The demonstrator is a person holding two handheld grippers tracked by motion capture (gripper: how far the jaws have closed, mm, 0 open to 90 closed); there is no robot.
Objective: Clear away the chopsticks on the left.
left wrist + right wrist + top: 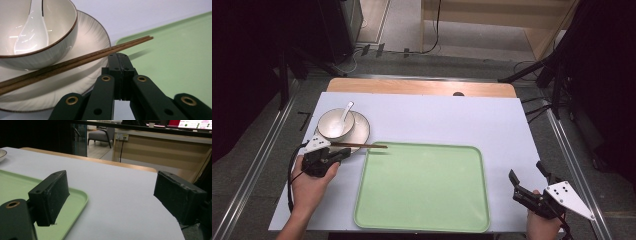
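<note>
Left gripper jaws pressed together beside chopsticks, which bridge plate and tray rim. Bowl with spoon sits behind. Right gripper gapes wide, empty, near tray's right edge.

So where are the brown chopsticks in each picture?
High view: the chopsticks lie level at left of centre, from the plate to the green tray rim, just above the left gripper.
Left gripper view: they slant from lower left to upper right, above the shut jaws.
Right gripper view: not in it.
Shared landmark: the green tray, in all three.
</note>
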